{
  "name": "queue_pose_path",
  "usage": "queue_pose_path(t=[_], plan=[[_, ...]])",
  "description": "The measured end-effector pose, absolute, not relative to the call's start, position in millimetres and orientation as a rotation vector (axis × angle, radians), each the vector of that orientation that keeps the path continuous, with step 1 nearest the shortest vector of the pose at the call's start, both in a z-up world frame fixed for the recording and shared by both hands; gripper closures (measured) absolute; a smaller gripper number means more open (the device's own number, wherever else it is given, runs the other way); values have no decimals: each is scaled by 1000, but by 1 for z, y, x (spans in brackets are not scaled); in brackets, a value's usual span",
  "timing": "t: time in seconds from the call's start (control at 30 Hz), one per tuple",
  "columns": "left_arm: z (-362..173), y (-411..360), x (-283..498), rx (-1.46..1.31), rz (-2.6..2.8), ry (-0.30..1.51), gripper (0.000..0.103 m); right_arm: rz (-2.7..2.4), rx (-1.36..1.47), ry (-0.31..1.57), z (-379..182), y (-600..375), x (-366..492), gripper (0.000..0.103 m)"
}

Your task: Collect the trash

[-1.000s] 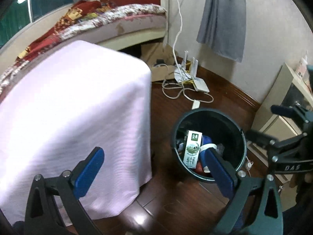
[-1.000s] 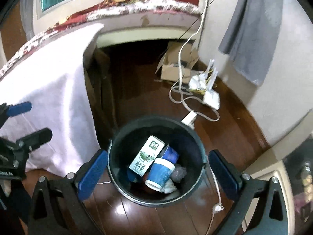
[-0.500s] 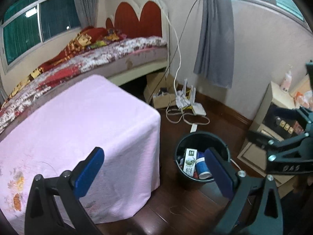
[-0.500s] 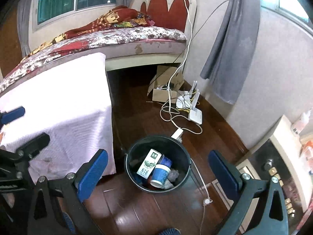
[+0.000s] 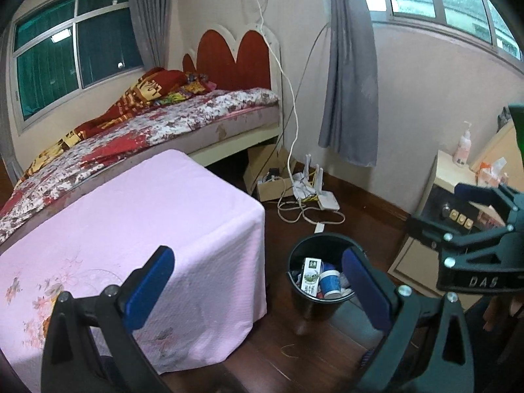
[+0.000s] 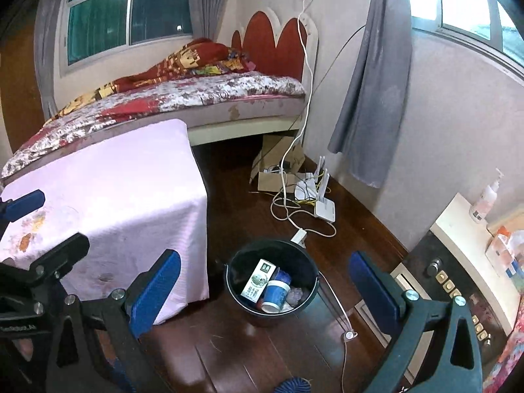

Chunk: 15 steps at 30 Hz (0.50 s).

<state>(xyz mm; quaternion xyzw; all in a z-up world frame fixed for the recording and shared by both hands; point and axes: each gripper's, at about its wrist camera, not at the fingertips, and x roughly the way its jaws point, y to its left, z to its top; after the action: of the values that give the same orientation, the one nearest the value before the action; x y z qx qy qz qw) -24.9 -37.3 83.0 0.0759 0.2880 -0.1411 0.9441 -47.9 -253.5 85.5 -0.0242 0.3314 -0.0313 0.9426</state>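
Note:
A black trash bin (image 5: 322, 304) (image 6: 271, 314) stands on the dark wood floor beside the pink-covered table (image 5: 131, 229) (image 6: 114, 203). Inside it lie a white-and-green carton (image 5: 310, 275) (image 6: 258, 282), a blue paper cup (image 5: 329, 283) (image 6: 274, 294) and some crumpled bits. My left gripper (image 5: 257, 290) is open and empty, held high above the table corner and the bin. My right gripper (image 6: 265, 290) is also open and empty, well above the bin. Each gripper shows at the edge of the other's view.
A bed (image 5: 163, 124) lies behind the table. A cardboard box (image 6: 278, 177), white routers (image 6: 322, 204) and loose cables (image 6: 294, 216) clutter the floor by the wall. A cabinet (image 6: 458, 262) with a pump bottle (image 6: 484, 199) stands at the right. A grey curtain (image 5: 350, 82) hangs near it.
Both grippers have risen and pulled back from close over the bin; the bin now looks small and far below. Both stay open and empty.

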Motion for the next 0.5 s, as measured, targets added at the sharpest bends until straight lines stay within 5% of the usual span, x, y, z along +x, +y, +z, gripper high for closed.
queue_pose_path(t=[0.5], plan=[[80,-42,-23,153,-313,566,0,-109,-24,652,99,-265,-60,0]])
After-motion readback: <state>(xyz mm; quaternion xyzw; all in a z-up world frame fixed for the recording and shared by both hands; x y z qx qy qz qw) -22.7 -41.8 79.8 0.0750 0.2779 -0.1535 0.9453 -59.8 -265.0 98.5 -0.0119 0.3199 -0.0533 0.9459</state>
